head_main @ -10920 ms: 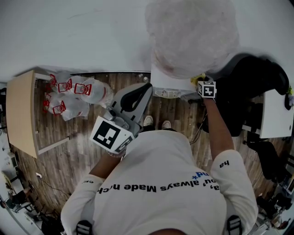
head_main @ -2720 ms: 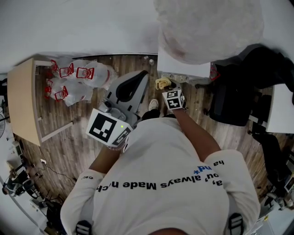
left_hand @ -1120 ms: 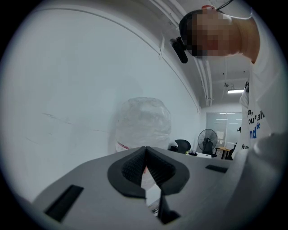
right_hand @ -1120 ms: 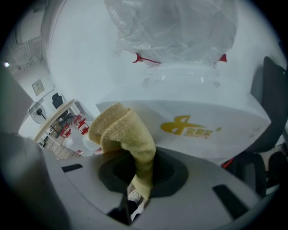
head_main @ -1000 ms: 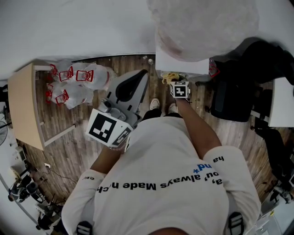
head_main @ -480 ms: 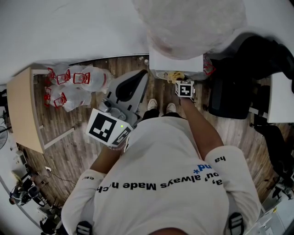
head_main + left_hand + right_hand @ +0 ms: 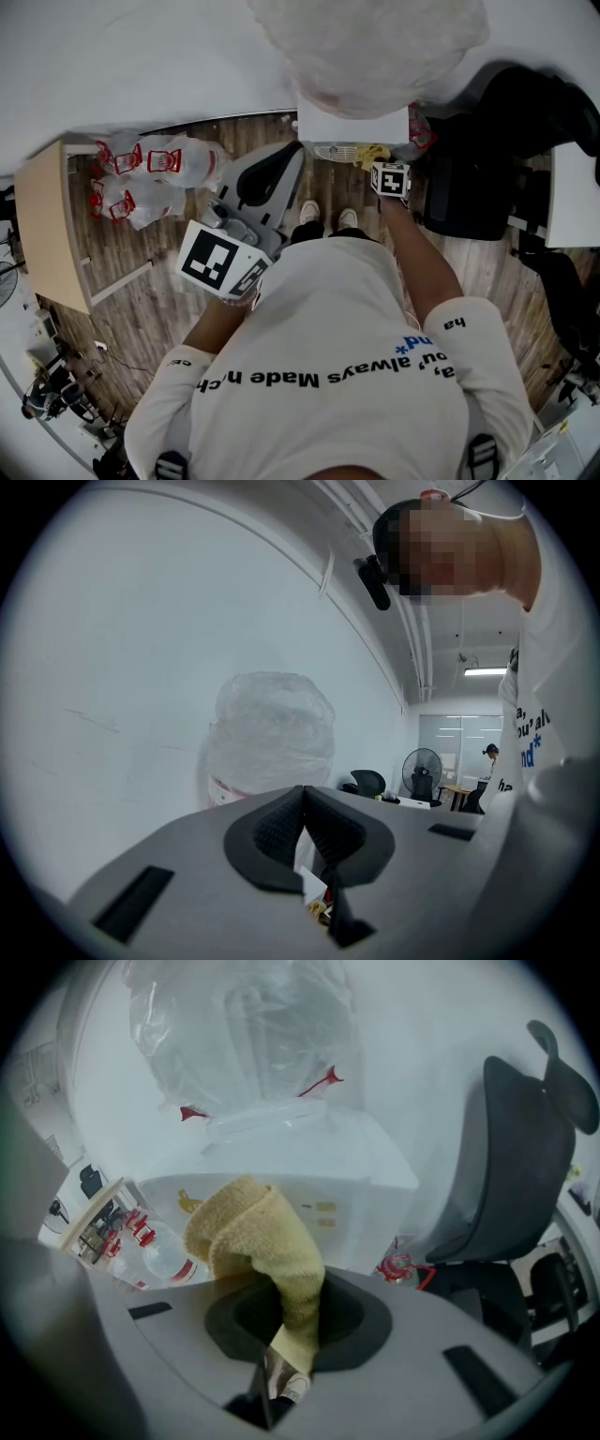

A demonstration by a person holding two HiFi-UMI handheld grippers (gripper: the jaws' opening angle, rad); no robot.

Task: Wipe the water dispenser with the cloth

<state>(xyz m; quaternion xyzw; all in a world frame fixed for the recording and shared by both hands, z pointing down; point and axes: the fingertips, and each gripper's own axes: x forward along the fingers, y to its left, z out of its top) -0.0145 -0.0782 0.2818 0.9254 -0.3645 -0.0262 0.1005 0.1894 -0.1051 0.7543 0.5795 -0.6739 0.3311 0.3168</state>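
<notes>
The white water dispenser (image 7: 352, 124) stands against the wall with a plastic-wrapped bottle (image 7: 366, 42) on top. My right gripper (image 7: 380, 161) is shut on a folded yellow cloth (image 7: 371, 155) and holds it against the dispenser's lower front, towards the right side. In the right gripper view the cloth (image 7: 258, 1237) stands up out of the right gripper (image 7: 300, 1309), close to the dispenser's white front (image 7: 309, 1162) below the bottle (image 7: 244, 1035). My left gripper (image 7: 291, 178) hangs shut and empty to the left, away from the dispenser. In its own view the left gripper (image 7: 305, 803) points at the bottle (image 7: 272, 738).
A black office chair (image 7: 478, 178) stands right beside the dispenser, also close in the right gripper view (image 7: 516, 1166). Wrapped packs of water bottles (image 7: 150, 178) and a wooden table (image 7: 42, 225) are on the left. A white desk (image 7: 572, 206) is at far right. The person's shoes (image 7: 323, 217) are on the wooden floor.
In the last second my right gripper has carried the cloth to the right and a little up along the dispenser's front. The left gripper has stayed where it was.
</notes>
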